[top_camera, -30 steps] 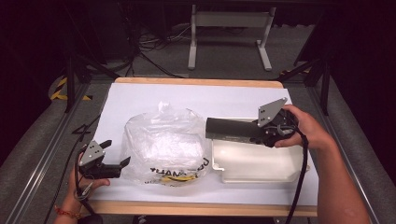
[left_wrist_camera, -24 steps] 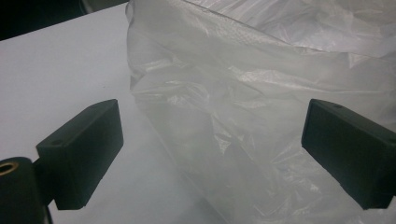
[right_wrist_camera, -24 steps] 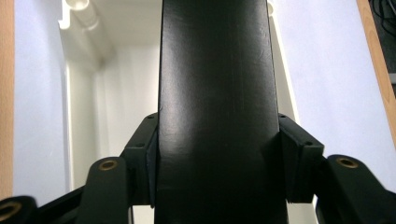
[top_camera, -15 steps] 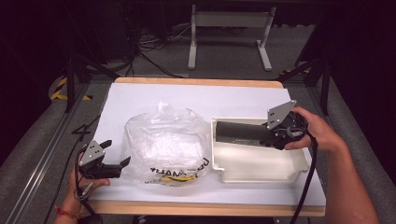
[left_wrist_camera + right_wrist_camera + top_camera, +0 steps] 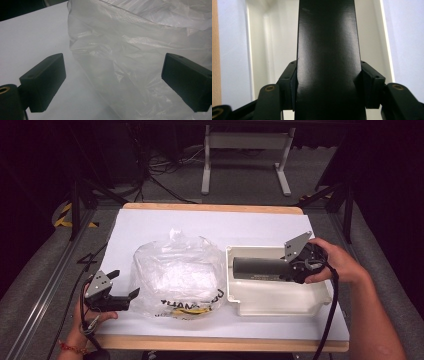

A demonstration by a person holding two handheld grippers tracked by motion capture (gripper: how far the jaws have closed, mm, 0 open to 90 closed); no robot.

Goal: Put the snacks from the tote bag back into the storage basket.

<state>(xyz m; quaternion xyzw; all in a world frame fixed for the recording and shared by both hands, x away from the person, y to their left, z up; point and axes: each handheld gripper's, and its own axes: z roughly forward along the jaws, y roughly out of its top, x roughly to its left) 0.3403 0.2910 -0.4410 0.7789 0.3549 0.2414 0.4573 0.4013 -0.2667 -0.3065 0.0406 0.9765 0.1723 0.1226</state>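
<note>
A black cylinder (image 5: 257,267) lies level over the white tray (image 5: 280,307) at the table's right. My right gripper (image 5: 289,269) is shut on its right end. In the right gripper view the pads press both sides of the cylinder (image 5: 327,50), with the tray's white floor (image 5: 269,37) behind it. A crumpled clear plastic bag (image 5: 175,275) with printed lettering sits at the table's middle. My left gripper (image 5: 126,282) stands open at the bag's near left side. In the left gripper view its jaws (image 5: 113,77) are wide apart, with the bag (image 5: 140,50) just ahead and nothing gripped.
White paper (image 5: 160,225) covers the tabletop, with a wooden edge along the front and back. A metal stand (image 5: 245,150) and cables are on the floor beyond the table. Cables trail from both grippers.
My right gripper has carried the black cylinder a little to the right and down, so it now lies within the tray's outline. The left gripper and the bag have not moved.
</note>
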